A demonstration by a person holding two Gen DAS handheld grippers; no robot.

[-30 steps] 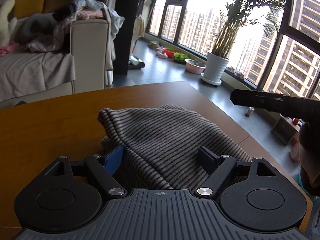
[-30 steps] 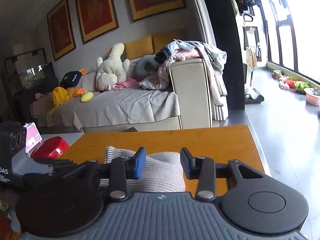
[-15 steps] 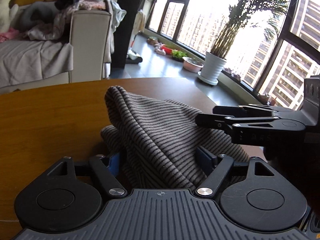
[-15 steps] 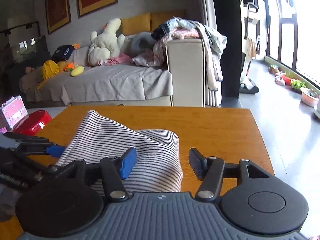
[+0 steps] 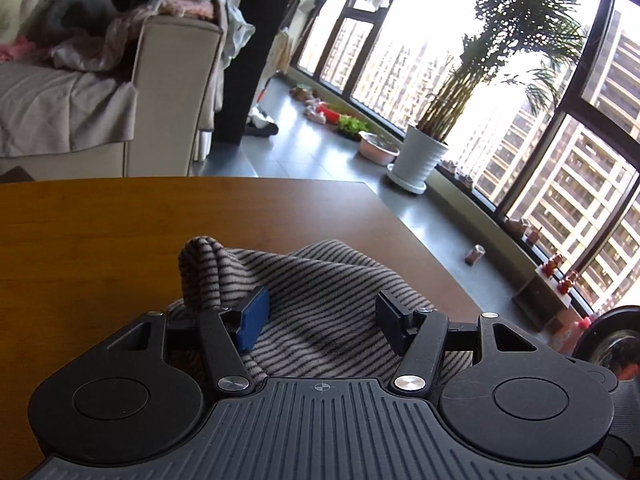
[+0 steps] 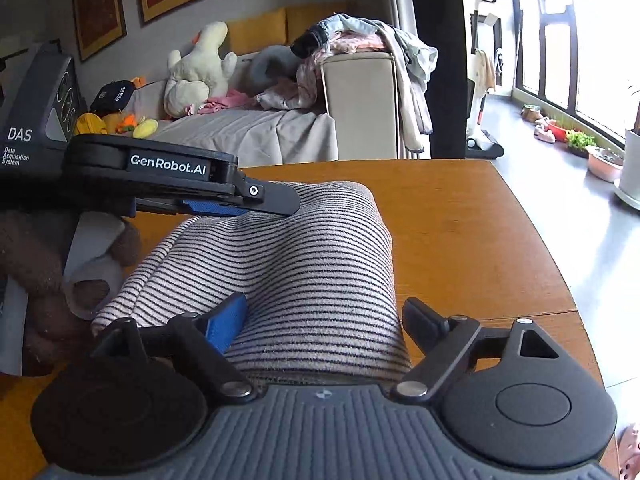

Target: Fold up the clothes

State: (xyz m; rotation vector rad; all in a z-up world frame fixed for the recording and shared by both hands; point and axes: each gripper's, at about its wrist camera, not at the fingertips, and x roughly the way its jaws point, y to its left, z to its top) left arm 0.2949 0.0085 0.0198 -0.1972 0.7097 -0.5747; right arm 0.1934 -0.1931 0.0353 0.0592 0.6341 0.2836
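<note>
two grippers are working over one striped garment (image 6: 304, 264), which is lying bunched and doubled over on the wooden table (image 6: 472, 240), near its right-hand edge. the left gripper (image 5: 320, 316) is standing with its jaws spread wide, gripping nothing, the cloth simply lying beneath and between its fingers; a rolled end of the fabric is poking up just beside its blue pad. the right gripper (image 6: 326, 320) is likewise gaping, straddling the near fold without pinching it. this spread stance is probably letting the cloth settle or readying a fresh grab; which one, i cannot tell. as for containers, a white planter (image 5: 418, 160) is holding a tall palm by the window, with a pink bowl (image 5: 378, 148) of something indistinct beside it.
</note>
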